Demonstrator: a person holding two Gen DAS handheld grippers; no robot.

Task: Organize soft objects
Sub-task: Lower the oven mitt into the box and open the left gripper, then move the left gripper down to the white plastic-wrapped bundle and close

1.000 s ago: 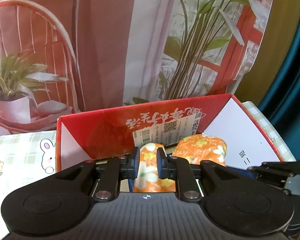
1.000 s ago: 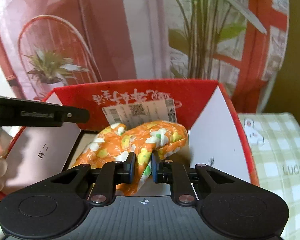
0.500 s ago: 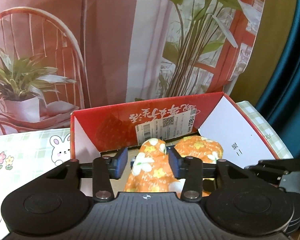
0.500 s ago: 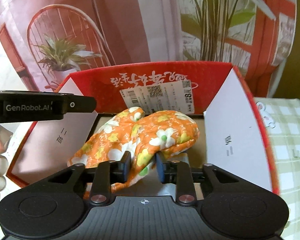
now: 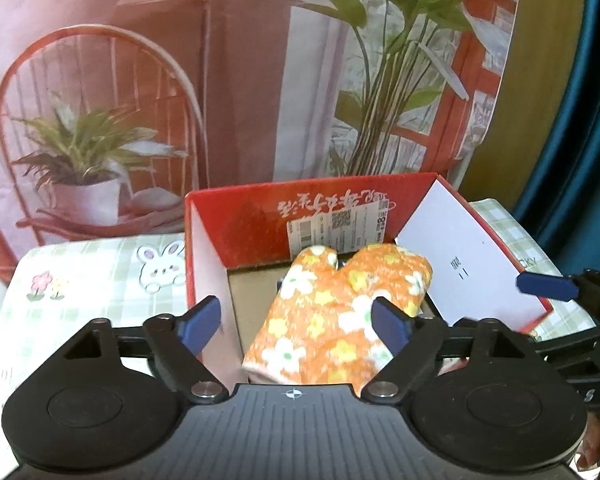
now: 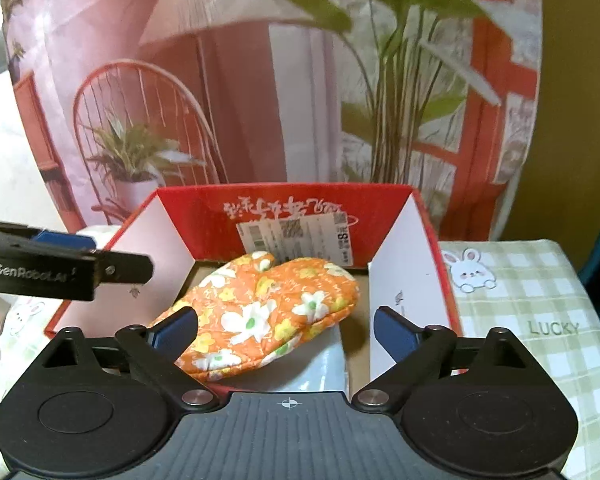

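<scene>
Change since earlier: released, both grips off the mitt, jaws now spreading.
Oven mitt [image 6: 260,312]: lying flat inside red box [image 6: 288,208], long axis running near-left to far-right.
Left gripper [image 5: 296,320]: opening wide, mitt between pads, untouched.
Right gripper [image 6: 286,326]: opening wide, mitt just ahead, slightly left; neither gripper clearly nearer.
</scene>
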